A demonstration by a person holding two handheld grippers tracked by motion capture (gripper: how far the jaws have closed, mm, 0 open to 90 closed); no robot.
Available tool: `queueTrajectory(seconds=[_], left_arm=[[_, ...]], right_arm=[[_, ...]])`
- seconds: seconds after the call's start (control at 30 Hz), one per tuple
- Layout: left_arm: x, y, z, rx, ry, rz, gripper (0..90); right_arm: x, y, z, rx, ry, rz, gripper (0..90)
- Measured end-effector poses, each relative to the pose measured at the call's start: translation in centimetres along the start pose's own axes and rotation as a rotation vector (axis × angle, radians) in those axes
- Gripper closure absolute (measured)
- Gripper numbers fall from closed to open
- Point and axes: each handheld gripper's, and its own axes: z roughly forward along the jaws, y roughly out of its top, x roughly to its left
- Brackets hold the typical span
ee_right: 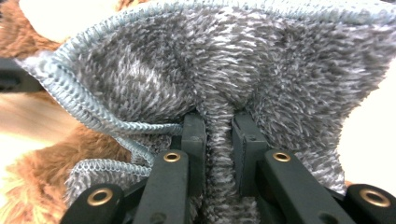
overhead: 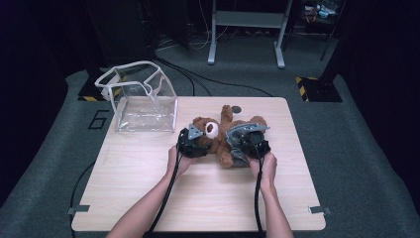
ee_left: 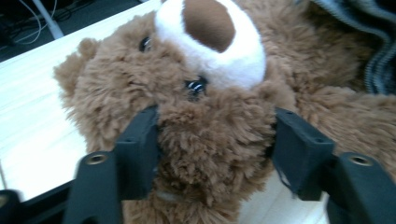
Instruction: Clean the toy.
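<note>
Item: teddy bear (overhead: pixel 218 136). My left fingers (ee_left: pixel 140 144) squeeze its head; right fingers (ee_right: pixel 194 135) pinch its grey cloth (ee_right: pixel 233 70). Risk: fur slips, cloth pulls free.

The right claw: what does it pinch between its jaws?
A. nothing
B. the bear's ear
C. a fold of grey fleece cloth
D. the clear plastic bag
C: in the right gripper view the right claw has both jaws pressed on a fold of grey fleece cloth.
</note>
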Motion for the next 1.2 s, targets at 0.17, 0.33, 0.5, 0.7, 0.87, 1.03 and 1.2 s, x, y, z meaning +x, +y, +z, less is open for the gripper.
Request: queueTrajectory(seconds=[0.17,0.33,0.5,0.7,0.87,1.03,1.2], left_arm=[[0.5,-0.2,0.2,-0.006,-0.02,-0.031,44.7],[0.9,-0.2,0.2,0.001,-0.034,-0.067,57.3],[1.1,-0.2,0.4,0.004,-0.042,-0.083,60.4],[1.3,-0.1,0.5,0.006,-0.057,-0.103,60.2],[1.5,-0.2,0.4,0.001,-0.068,-0.112,60.0],[1.6,-0.1,0.4,-0.004,-0.073,-0.121,60.0],[1.7,-0.1,0.5,-0.006,-0.077,-0.122,60.1]], right_arm=[[1.0,0.4,-2.1,-0.078,0.094,0.001,77.5],[4.5,1.4,-0.2,0.0,0.097,-0.094,77.3],[4.5,0.2,2.1,0.041,0.139,-0.054,77.5],[5.1,-1.8,2.6,0.109,0.212,-0.073,77.5],[5.3,-2.9,1.4,0.145,0.255,-0.106,77.5],[3.0,-1.8,-2.0,0.034,0.193,-0.038,77.4],[3.0,1.0,-3.4,-0.022,0.14,-0.038,76.9]])
